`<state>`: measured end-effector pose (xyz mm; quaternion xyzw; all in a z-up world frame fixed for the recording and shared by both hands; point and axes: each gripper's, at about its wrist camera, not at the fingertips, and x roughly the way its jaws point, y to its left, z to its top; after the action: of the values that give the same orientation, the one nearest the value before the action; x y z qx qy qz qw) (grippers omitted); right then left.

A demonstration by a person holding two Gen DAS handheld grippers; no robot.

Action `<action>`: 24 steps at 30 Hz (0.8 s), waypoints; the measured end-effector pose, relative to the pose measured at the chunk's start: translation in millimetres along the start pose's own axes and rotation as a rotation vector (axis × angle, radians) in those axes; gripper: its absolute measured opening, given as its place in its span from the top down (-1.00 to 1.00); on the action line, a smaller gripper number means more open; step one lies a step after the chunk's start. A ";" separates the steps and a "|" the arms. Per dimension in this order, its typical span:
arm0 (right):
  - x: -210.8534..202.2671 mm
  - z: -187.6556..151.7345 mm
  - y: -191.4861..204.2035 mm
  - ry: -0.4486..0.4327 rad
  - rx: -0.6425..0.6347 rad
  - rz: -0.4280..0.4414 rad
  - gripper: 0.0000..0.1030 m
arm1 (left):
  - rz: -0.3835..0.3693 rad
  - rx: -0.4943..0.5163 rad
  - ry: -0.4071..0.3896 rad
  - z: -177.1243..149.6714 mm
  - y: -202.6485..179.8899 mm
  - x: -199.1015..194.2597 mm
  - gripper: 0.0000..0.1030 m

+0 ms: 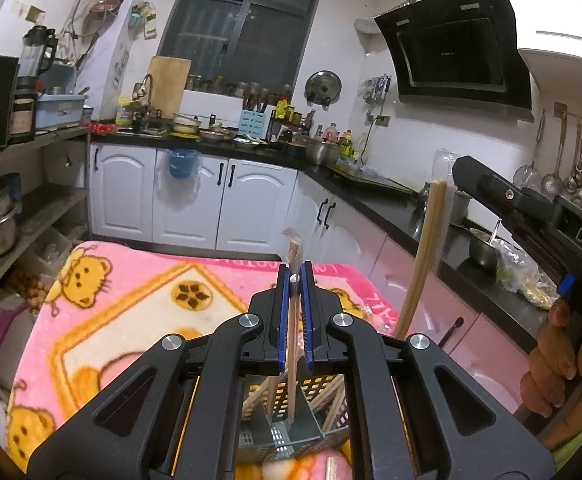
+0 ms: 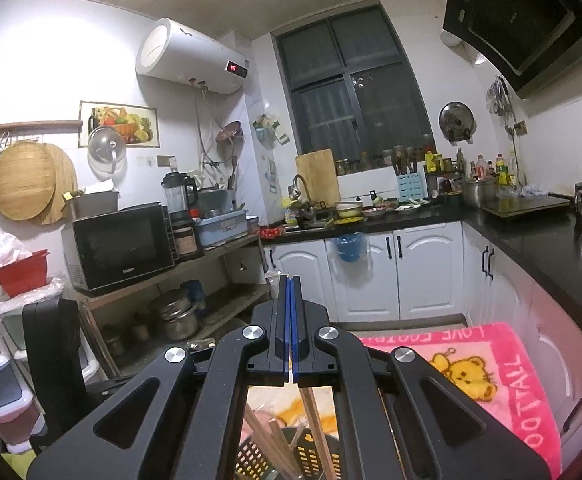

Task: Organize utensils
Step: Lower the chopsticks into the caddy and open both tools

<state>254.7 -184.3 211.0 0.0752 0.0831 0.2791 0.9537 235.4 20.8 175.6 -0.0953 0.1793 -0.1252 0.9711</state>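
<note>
At lower centre of the left wrist view, the left gripper (image 1: 295, 280) is clamped on a wrapped chopstick (image 1: 293, 320) standing over the perforated holder (image 1: 323, 396) on the pink blanket (image 1: 131, 300); right of it, a chopstick pair (image 1: 427, 248) rises slantwise, seemingly pinched by the right gripper (image 2: 290, 292), whose jaws are pressed together in its own view, a stick (image 2: 318, 432) showing beneath them over the holder (image 2: 311, 456); a hand (image 1: 559, 364) grips its handle at far right. The step looks like dropping chopsticks into the holder; next, each needs lowering into a compartment before release.
</note>
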 end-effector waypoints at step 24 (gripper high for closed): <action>37.7 -65.7 -25.5 0.112 0.060 -0.043 0.98 | -0.032 -0.067 0.043 -38.8 12.4 22.3 0.94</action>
<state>286.1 -178.6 137.6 0.0863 0.1463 0.2595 0.9507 243.8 20.9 129.9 -0.1277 0.2024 -0.1368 0.9613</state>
